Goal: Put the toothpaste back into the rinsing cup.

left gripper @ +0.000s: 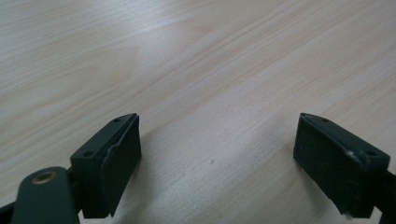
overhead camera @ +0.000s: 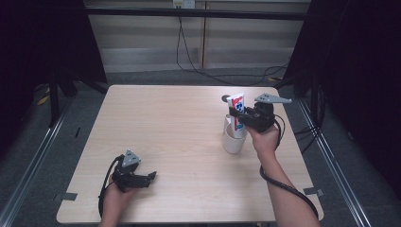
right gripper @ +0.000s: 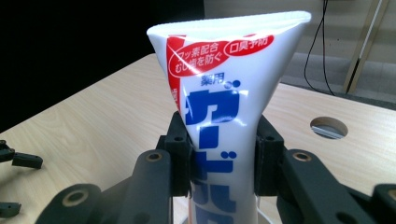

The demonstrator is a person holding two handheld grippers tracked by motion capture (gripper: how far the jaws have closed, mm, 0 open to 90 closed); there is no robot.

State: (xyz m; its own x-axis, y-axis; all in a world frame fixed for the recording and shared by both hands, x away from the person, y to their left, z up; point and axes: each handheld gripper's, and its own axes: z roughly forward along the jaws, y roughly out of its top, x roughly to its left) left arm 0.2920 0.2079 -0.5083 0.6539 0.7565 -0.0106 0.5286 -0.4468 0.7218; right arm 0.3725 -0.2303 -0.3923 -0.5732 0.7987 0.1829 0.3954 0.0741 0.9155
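The right claw (overhead camera: 238, 115) is gripping the toothpaste tube (overhead camera: 237, 111) at mid-body, pads pressing both sides. The tube is standing upright, long axis vertical, its lower end sitting inside the white cup (overhead camera: 234, 138) directly below. The left claw (overhead camera: 150, 177) is resting open on the bench (overhead camera: 165, 127), well apart.

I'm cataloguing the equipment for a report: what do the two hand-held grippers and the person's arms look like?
Both the left hand-held gripper and the right hand-held gripper are black, each with two blocky jaws with screw holes, a grey three-cornered plate on top and a black cable trailing back. The person's forearms are bare, with no sleeves in view.
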